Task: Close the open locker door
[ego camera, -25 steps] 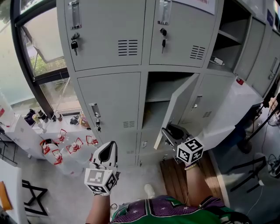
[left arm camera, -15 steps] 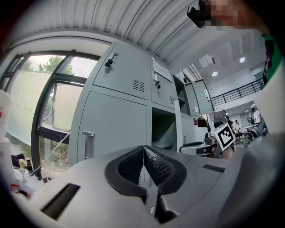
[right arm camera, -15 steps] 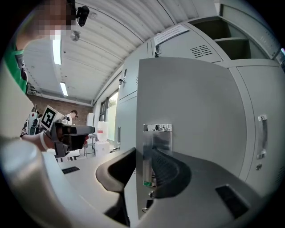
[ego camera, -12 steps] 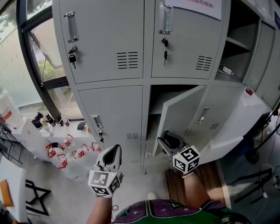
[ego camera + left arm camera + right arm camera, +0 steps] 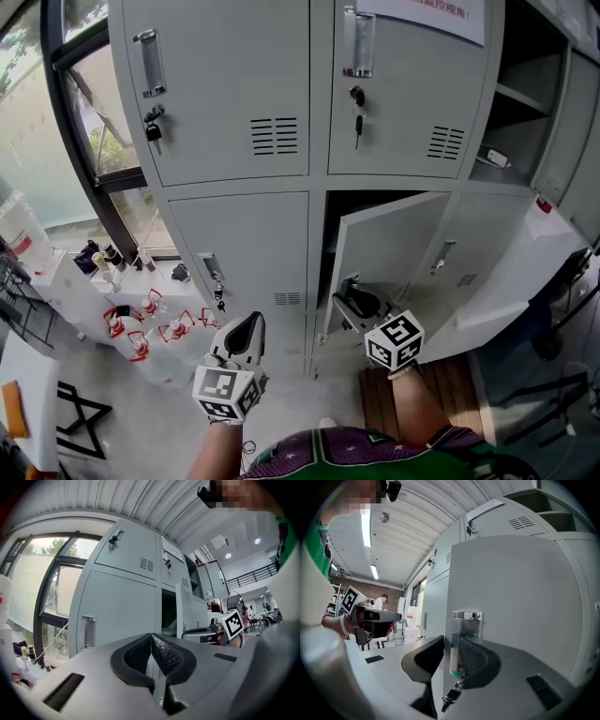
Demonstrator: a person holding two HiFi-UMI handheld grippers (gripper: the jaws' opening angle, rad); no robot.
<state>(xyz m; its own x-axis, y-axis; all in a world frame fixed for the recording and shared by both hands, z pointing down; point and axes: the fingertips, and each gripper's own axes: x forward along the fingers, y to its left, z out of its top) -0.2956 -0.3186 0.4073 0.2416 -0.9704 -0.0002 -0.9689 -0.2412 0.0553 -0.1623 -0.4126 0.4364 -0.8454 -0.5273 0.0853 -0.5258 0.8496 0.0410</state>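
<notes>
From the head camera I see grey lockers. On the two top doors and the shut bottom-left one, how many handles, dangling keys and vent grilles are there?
Handles: 3
Keys: 3
Vent grilles: 3
Total: 9

Daylight pouring through the tall black-framed window (image 5: 28,150) on the left, greenery outside. Grey lockers (image 5: 234,84) fill the wall ahead. Below the window, a white table (image 5: 61,291), red-marked bottles (image 5: 150,309) clustered just beside it. Pale grey floor (image 5: 150,412), a wooden board (image 5: 398,403) lying at the right. Overhead, a corrugated ceiling (image 5: 140,503), strip lights (image 5: 365,527) glowing
</notes>
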